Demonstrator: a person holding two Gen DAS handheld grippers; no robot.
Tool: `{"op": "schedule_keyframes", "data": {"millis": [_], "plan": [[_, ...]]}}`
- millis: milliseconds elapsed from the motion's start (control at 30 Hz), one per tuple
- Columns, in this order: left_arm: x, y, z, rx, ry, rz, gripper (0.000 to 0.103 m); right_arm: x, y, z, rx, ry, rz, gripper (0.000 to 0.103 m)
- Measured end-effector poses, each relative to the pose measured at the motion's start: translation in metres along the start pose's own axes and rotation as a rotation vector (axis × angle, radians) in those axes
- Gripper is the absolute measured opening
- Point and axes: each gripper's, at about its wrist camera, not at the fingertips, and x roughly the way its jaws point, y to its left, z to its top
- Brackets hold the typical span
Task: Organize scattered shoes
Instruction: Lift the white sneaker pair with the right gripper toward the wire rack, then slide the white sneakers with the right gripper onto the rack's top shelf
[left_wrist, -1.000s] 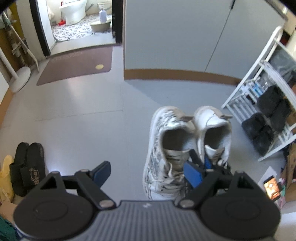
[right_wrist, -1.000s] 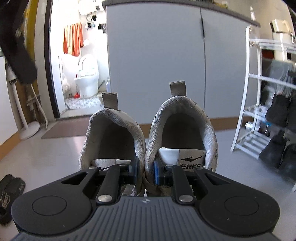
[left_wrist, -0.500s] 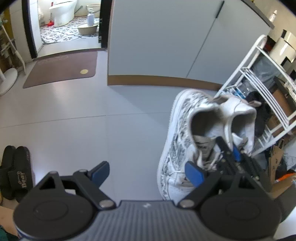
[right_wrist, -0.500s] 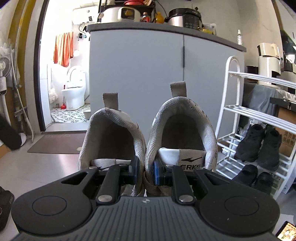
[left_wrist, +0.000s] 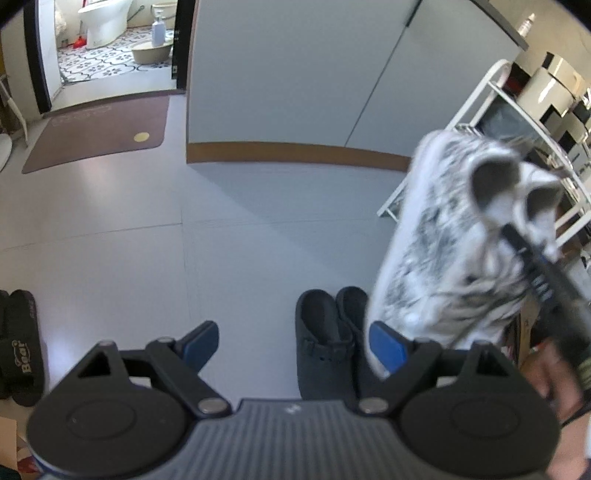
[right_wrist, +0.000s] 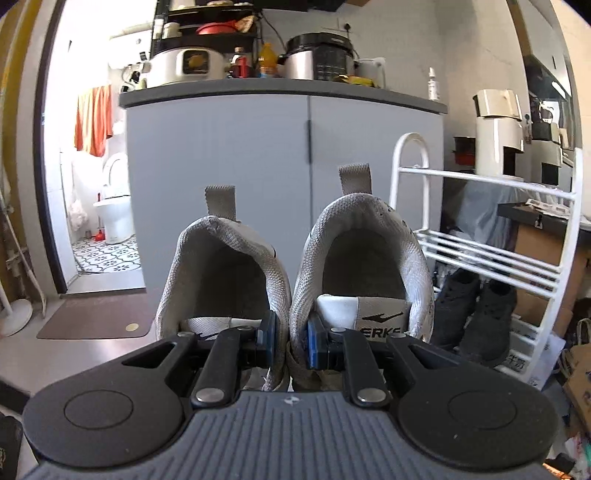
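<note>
Only the left wrist view shows the floor (left_wrist: 110, 240): a pair of dark clogs (left_wrist: 328, 343) lies side by side just ahead of the left gripper (left_wrist: 291, 345), black slides (left_wrist: 22, 354) sit at the far left edge, and the white sneakers (left_wrist: 454, 251) hang in the air at the right, blurred, with the right gripper (left_wrist: 532, 266) reaching into them from below right. The right wrist view shows instead the sneakers (right_wrist: 295, 280) from behind their tongues, the grey cabinet (right_wrist: 284, 166) beyond, and the white shoe rack (right_wrist: 491, 236) to the right with dark shoes (right_wrist: 472, 317) on a lower shelf. The sneakers are held as a pair, side by side, heels and pull tabs uppermost, their long axes running downward with the toes hanging toward the floor, well clear of it and near the rack. The right gripper (right_wrist: 289, 341) has its fingers (right_wrist: 266, 341) clenched on the two inner collar walls pressed together, one finger inside each shoe. The left gripper's fingers (left_wrist: 388, 347) stand spread wide and released, grasping nothing, pointing down at the floor beside the clogs.
</note>
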Motion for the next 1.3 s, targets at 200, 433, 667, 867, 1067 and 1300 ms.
{"op": "schedule_keyframes", "data": {"millis": [200,433,667,867,1067,1300], "plan": [[0.007,-0.001,0.006,-0.016,0.002,-0.011,0.09,0.004,-0.036,0.037,0.029,-0.012,-0.044,0.018],[0.01,-0.016,0.007,0.002,0.006,-0.034,0.09,0.017,-0.073,0.058,0.087,-0.015,-0.105,0.018],[0.006,-0.019,0.005,0.02,-0.013,-0.034,0.092,0.046,-0.119,0.07,0.164,0.002,-0.198,0.018],[0.014,-0.017,0.004,0.027,0.013,-0.015,0.092,0.075,-0.153,0.077,0.186,-0.009,-0.256,0.018],[0.012,-0.022,0.003,0.05,0.007,-0.008,0.092,0.112,-0.191,0.082,0.227,-0.009,-0.294,0.018],[0.015,-0.027,0.003,0.054,0.014,-0.019,0.092,0.159,-0.227,0.076,0.236,0.007,-0.336,0.019]]}}
